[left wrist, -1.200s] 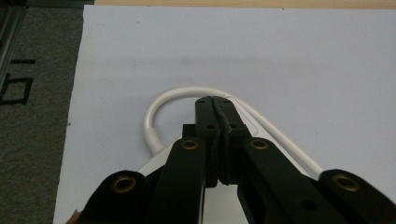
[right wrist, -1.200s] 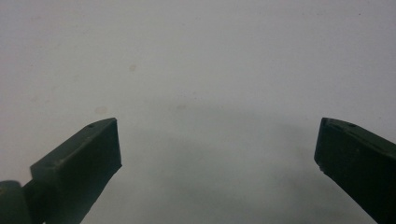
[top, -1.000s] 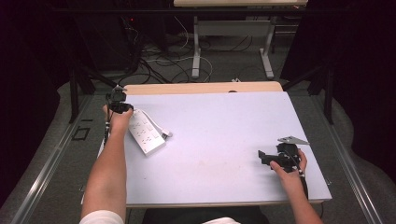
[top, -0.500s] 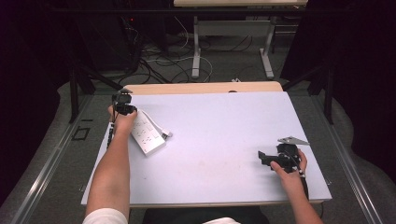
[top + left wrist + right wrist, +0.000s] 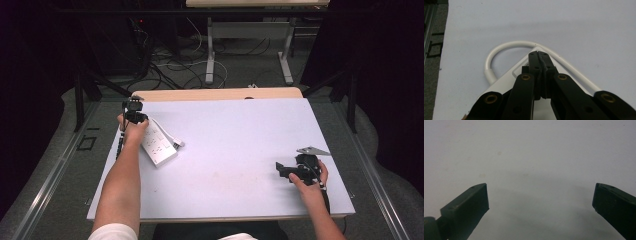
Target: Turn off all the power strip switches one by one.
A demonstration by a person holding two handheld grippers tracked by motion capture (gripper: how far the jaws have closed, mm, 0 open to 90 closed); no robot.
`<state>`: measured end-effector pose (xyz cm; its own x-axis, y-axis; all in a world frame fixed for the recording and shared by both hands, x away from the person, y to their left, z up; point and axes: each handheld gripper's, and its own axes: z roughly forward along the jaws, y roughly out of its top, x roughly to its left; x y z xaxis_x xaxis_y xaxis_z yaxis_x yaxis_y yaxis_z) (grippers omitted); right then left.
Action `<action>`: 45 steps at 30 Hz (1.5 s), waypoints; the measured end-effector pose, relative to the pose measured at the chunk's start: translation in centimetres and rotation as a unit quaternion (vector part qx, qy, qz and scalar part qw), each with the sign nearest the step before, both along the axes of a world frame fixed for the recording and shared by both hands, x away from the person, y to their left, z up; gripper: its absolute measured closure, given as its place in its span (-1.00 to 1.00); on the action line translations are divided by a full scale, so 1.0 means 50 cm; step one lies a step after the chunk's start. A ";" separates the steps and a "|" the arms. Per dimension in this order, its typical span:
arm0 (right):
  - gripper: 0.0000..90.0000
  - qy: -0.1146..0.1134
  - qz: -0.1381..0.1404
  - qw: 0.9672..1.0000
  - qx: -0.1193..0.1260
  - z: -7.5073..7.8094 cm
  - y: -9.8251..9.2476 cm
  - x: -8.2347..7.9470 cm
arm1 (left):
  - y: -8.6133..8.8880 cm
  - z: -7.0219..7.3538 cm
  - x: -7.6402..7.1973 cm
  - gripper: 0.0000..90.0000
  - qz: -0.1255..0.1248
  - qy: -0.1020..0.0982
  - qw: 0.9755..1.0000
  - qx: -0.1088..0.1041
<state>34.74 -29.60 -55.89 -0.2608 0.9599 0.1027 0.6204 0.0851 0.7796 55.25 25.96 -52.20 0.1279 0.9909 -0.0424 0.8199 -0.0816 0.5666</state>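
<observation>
A white power strip [image 5: 158, 146] lies at an angle on the left side of the pale table [image 5: 235, 130]. Its white cable [image 5: 499, 48] loops out from one end and runs back along its side. My left gripper [image 5: 134, 113] hangs over the strip's far end. In the left gripper view its jaws [image 5: 539, 53] are pressed together just above the strip's corner [image 5: 507, 77], with nothing seen between them. My right gripper [image 5: 283, 170] rests near the front right of the table. Its jaws [image 5: 540, 195] stand wide open over bare tabletop.
A wooden strip [image 5: 215, 93] borders the table's far edge. Beyond it, table legs [image 5: 210, 55] and loose cables [image 5: 170, 65] sit on the floor. A metal rail [image 5: 60, 170] runs along the left side. The table's front edge [image 5: 215, 219] lies close to the person.
My left gripper has slid a little to the right and nearer, over the end of the power strip. The right gripper has stayed put.
</observation>
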 end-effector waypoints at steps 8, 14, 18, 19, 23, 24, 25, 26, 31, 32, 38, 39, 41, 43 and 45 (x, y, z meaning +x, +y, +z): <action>-1.00 -0.001 0.002 1.000 0.001 0.000 -0.002 -0.001 | -0.005 0.001 -0.002 1.00 -0.002 -0.004 1.000 0.012; -1.00 0.001 0.005 1.000 0.000 0.000 0.001 0.001 | -0.002 0.005 -0.006 1.00 -0.004 -0.004 1.000 0.008; -1.00 -0.002 0.007 1.000 0.000 0.001 0.003 0.001 | -0.005 0.006 -0.010 1.00 -0.007 -0.006 1.000 0.002; -1.00 -0.002 0.006 1.000 -0.001 0.001 0.002 0.001 | -0.007 0.007 -0.011 1.00 -0.009 -0.008 1.000 0.001; -1.00 -0.001 0.005 1.000 0.000 0.001 -0.001 0.001 | -0.019 0.012 -0.019 1.00 -0.030 -0.009 1.000 0.003; -1.00 -0.001 0.006 1.000 0.000 0.001 -0.002 0.001 | -0.023 0.015 -0.021 1.00 -0.036 -0.011 0.999 0.006; -1.00 -0.003 0.006 1.000 0.000 0.002 -0.002 0.001 | -0.026 0.016 -0.023 1.00 -0.038 -0.015 0.999 0.002; -1.00 -0.003 0.006 1.000 0.000 0.003 -0.002 0.001 | -0.031 0.019 -0.026 1.00 -0.040 -0.017 0.999 -0.002; -1.00 -0.003 0.006 1.000 0.002 0.004 0.001 0.000 | -0.048 0.030 -0.038 1.00 -0.066 -0.023 0.998 -0.011; -1.00 -0.004 0.007 1.000 0.000 0.003 0.000 0.001 | -0.049 0.030 -0.040 1.00 -0.072 -0.029 0.997 -0.006; -1.00 -0.006 0.009 1.000 -0.001 0.005 0.001 0.000 | -0.051 0.034 -0.051 1.00 -0.080 -0.013 0.997 -0.014; -1.00 -0.006 0.009 1.000 -0.001 0.005 0.001 0.000 | -0.051 0.032 -0.053 1.00 -0.077 -0.017 0.997 -0.017; -1.00 -0.004 0.008 1.000 0.001 0.005 0.001 0.000 | -0.048 0.031 -0.056 1.00 -0.080 -0.006 0.997 -0.020; -1.00 -0.005 0.010 1.000 0.000 0.005 -0.001 0.000 | -0.048 0.028 -0.061 1.00 -0.081 -0.007 0.997 -0.019; -1.00 -0.003 0.009 1.000 0.002 0.005 -0.001 0.000 | -0.048 0.028 -0.065 1.00 -0.085 -0.005 0.996 -0.019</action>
